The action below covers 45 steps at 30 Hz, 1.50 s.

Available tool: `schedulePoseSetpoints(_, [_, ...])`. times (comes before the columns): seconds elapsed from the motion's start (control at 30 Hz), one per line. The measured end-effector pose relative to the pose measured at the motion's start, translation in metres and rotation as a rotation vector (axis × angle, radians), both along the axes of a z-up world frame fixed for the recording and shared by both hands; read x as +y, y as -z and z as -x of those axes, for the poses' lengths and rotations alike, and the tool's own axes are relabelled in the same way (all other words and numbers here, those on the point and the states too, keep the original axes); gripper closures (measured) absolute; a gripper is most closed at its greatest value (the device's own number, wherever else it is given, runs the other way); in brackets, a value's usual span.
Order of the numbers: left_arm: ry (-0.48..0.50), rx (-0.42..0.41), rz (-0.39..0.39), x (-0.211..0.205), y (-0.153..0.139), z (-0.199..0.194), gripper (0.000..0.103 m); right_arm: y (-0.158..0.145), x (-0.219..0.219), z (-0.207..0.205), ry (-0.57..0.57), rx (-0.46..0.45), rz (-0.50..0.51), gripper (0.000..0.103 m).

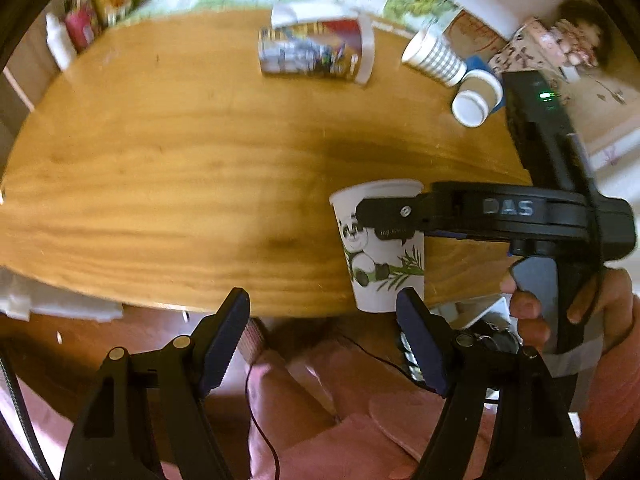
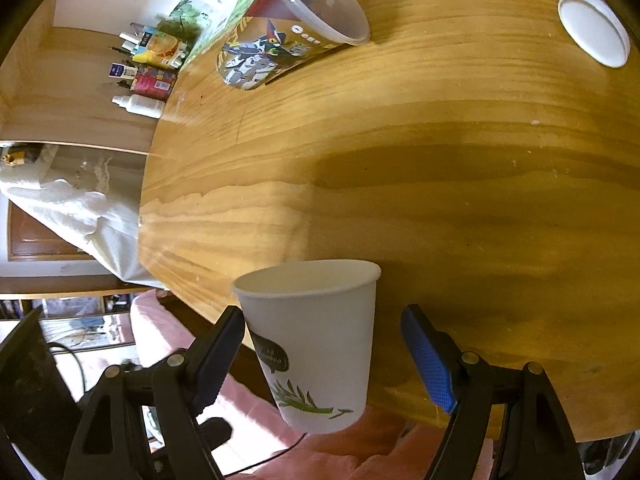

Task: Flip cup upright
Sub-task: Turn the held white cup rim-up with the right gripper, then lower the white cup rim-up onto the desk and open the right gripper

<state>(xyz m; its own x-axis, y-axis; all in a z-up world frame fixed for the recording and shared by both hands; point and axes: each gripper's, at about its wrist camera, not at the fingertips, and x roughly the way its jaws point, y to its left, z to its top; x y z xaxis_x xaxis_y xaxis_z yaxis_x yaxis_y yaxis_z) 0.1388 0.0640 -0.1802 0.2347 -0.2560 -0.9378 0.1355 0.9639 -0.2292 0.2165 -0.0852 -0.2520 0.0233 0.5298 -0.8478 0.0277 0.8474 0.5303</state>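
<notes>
A white paper cup with a panda and bamboo print (image 1: pixel 380 248) stands upright, mouth up, at the near edge of the wooden table (image 1: pixel 180 168). It also shows in the right wrist view (image 2: pixel 316 344). My right gripper (image 2: pixel 322 356) is open around the cup; the left finger touches its side and the blue right pad (image 2: pixel 428 364) stands apart from it. In the left wrist view one right-gripper finger (image 1: pixel 384 216) lies across the cup. My left gripper (image 1: pixel 320 336) is open and empty, below the table edge, just left of the cup.
A printed clear cup (image 1: pixel 308 50) lies on its side at the far middle. A checked cup (image 1: pixel 434 58) and a brown cup (image 1: pixel 476 98) lie on their sides at the far right. Bottles and packets (image 2: pixel 144 72) stand beyond the far left edge. Pink-clothed legs (image 1: pixel 320 400) are below.
</notes>
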Motion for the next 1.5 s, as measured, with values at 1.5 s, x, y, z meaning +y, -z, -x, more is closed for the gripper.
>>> schedulePoseSetpoints(1.5, [0.219, -0.328, 0.105, 0.078, -0.048, -0.008, 0.024, -0.036, 0.011, 0.065, 0.436, -0.688, 0.370, 0.031])
